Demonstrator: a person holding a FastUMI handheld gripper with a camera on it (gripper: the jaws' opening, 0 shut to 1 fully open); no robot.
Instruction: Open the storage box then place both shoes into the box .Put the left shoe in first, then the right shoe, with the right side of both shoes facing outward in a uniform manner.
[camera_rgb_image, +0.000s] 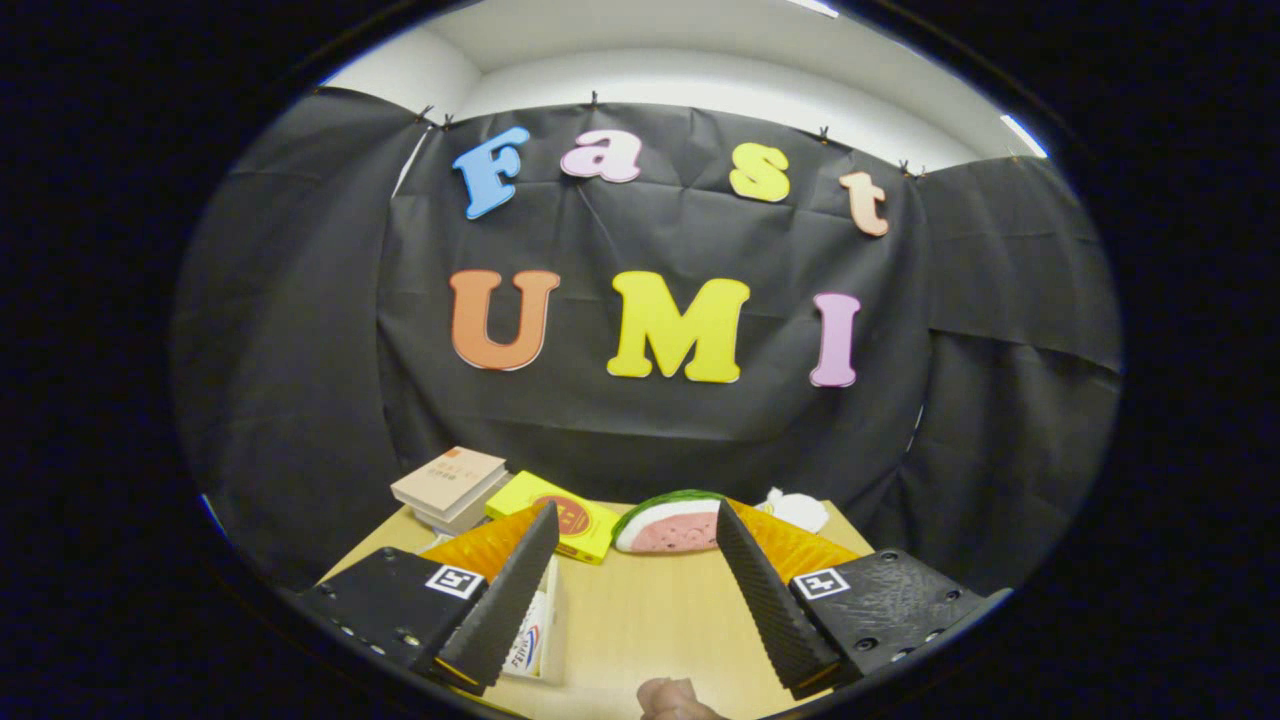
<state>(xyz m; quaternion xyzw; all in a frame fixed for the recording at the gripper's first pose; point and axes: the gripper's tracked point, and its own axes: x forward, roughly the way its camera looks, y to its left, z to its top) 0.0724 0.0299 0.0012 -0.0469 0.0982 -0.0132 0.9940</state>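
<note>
The gripper (633, 520) hangs above the desk (640, 620) with its jaws spread wide and empty. Beyond them lie a watermelon slice (668, 524), a yellow box (572, 524) and stacked books (452, 486).

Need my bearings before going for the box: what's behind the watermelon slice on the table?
Behind the watermelon slice hangs the black booth wall; a white crumpled thing sits beside it. The open gripper has one finger covering the slice's right end.
</note>
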